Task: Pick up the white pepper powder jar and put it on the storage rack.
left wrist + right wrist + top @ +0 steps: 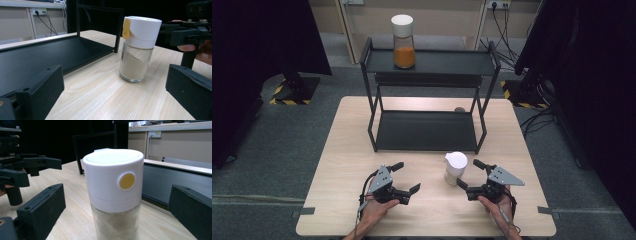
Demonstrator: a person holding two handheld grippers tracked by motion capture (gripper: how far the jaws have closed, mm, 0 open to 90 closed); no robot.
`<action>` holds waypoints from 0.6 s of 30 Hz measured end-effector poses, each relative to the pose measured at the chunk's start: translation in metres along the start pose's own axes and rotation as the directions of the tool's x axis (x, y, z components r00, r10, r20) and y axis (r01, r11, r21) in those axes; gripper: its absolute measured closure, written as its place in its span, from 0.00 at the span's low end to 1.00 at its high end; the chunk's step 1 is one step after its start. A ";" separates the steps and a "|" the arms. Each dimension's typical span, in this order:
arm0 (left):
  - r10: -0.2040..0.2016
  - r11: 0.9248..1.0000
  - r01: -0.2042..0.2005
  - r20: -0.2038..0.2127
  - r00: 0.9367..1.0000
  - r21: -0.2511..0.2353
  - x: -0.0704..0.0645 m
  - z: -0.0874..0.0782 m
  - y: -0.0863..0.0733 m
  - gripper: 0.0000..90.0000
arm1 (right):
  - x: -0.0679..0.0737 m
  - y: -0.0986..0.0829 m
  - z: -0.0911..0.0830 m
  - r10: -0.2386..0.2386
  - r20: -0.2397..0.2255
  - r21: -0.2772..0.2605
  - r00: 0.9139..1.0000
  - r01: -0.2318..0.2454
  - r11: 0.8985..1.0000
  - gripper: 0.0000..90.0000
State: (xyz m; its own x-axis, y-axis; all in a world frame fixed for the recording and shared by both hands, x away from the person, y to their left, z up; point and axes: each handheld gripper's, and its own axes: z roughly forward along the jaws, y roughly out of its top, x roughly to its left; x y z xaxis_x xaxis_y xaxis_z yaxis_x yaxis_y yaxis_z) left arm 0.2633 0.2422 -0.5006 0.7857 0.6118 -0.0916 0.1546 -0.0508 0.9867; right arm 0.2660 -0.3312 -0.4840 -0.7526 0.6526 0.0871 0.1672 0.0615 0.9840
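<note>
Right gripper (473, 178): jaws spread wide, holding nothing; the shaker jar stands just ahead of them, close in the right gripper view, not yet touched.
Left gripper (408, 176): jaws likewise apart and empty, resting low over the table, pointed toward the jar from its other side, with a gap between.
Shaker jar (455, 168): upright on the table (342, 150), in front of the rack's right front leg, between the two grippers and nearer the right one.
Jar build: clear glass body part-filled with pale powder (132, 66); broad white cap (113, 175) with a yellow button and flip tab.
Handling, judged: rigid, moderately light, glass smooth and breakable; tall for its base, so a sideways nudge could tip it.
Hold point, judged: across the glass body just below the cap, or on the cap's straight wall; avoid pressing the yellow tab.
Rack (427, 131): black two-tier frame behind; lower shelf bare.
Second jar (403, 41): orange contents, on the upper shelf.
</note>
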 end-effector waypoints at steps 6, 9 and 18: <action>-0.001 1.000 0.001 0.000 1.000 0.001 0.000 0.000 0.000 0.01 | -0.001 0.002 0.012 -0.011 -0.017 0.012 1.000 0.011 1.000 0.04; -0.003 1.000 0.003 -0.001 1.000 0.002 0.000 0.000 0.000 0.01 | 0.000 0.003 0.018 -0.016 -0.023 0.026 1.000 0.017 1.000 0.05; -0.005 1.000 0.005 -0.002 1.000 0.000 0.000 0.000 0.000 0.01 | 0.001 0.006 0.029 -0.041 -0.006 0.056 0.999 0.042 0.998 0.12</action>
State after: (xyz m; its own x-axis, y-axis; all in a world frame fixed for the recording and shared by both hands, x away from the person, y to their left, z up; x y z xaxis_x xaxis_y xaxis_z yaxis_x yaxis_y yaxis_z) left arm 0.2631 0.2420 -0.5009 0.7840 0.6133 -0.0962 0.1583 -0.0477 0.9862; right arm 0.2850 -0.3084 -0.4824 -0.7627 0.6450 0.0472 0.1712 0.1309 0.9765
